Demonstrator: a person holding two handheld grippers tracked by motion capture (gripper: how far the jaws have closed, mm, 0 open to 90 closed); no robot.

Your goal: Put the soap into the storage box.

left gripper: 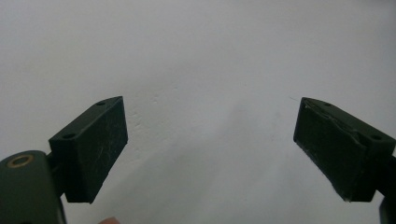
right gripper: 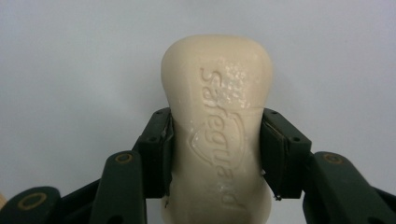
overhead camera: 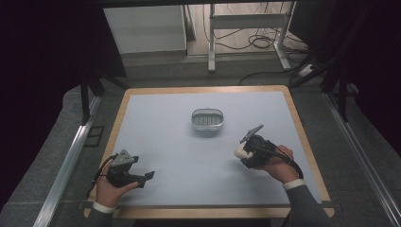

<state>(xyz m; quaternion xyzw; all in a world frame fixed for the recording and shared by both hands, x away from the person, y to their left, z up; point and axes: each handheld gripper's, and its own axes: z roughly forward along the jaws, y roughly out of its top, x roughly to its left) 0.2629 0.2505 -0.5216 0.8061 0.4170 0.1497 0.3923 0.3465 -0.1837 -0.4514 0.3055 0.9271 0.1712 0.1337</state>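
Observation:
A cream bar of soap (right gripper: 217, 126) with an embossed brand word is clamped at its waist between the two black jaws of my right gripper (right gripper: 215, 154). In the high view that right gripper (overhead camera: 243, 152) is at the table's right, and the soap (overhead camera: 240, 152) sticks out to its left. An oval soap dish (overhead camera: 207, 122) with a slotted floor stands near the table's middle, beyond the soap and apart from it. My left gripper (overhead camera: 145, 178) rests near the front left, open. In the left gripper view its jaws stand wide apart over bare table, the left gripper (left gripper: 210, 144) holding nothing.
The table (overhead camera: 189, 156) has a pale grey top with a wooden rim. Beyond its far edge are a metal frame's legs (overhead camera: 211, 42) and loose cables (overhead camera: 257, 42) on the floor. Dark posts (overhead camera: 85, 94) stand at the left.

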